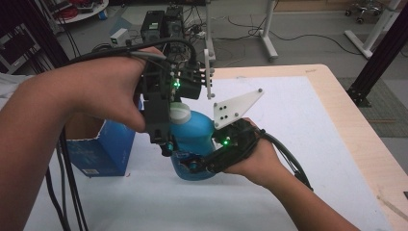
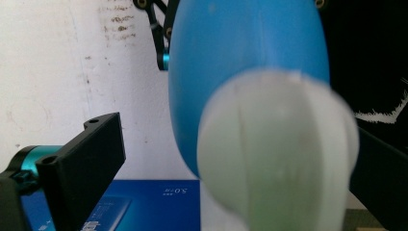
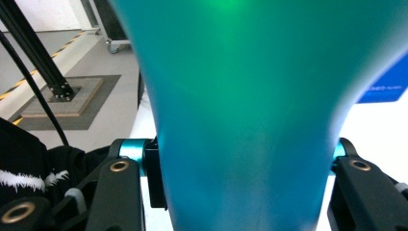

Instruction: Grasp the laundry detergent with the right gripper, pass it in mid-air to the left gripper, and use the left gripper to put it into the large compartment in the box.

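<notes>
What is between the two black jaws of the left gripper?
In the left gripper view, the white screw cap of the blue plastic bottle sits between the left gripper jaws; the left jaw stands clear of it.

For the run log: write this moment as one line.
right claw: shut on bottle | left claw: open around cap | box: beside bottle

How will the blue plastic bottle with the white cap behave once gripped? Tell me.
The blue plastic bottle looks smooth and glossy, so probably slippery. Its rounded body, clamped by the right gripper, may rotate. The white cap narrows its top, so likely tippy.
</notes>
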